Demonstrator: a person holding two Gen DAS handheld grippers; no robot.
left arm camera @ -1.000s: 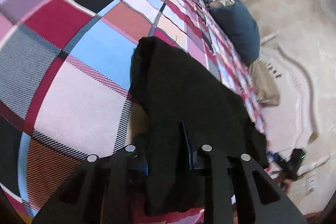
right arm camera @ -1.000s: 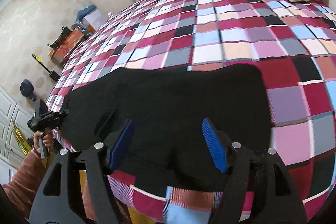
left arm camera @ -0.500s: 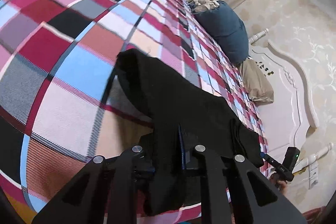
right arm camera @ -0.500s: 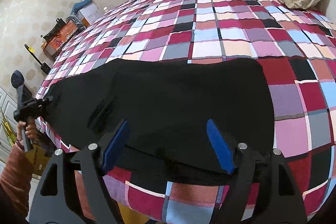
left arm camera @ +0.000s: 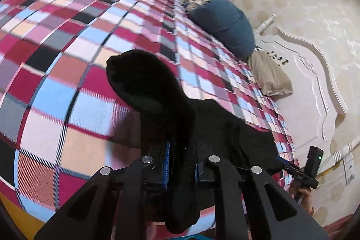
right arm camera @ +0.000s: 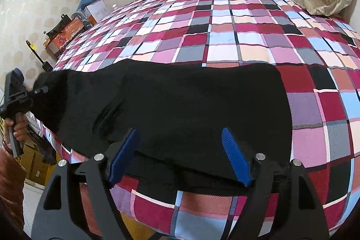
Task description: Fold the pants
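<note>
Here the black fabric pants [right arm camera: 180,105] lie across the near edge of the checked red, pink and blue bedspread [right arm camera: 236,37]. The left gripper [left arm camera: 180,167] is clamped on one end, apparently lifted clear; the right gripper [right arm camera: 180,156] hovers wide apart, empty.

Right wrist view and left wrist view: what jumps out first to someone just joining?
The black pants stretched across the near edge of the checked bedspread. The left gripper is shut on one end, lifting it off the bed; the right gripper stands open over the waistband.
</note>
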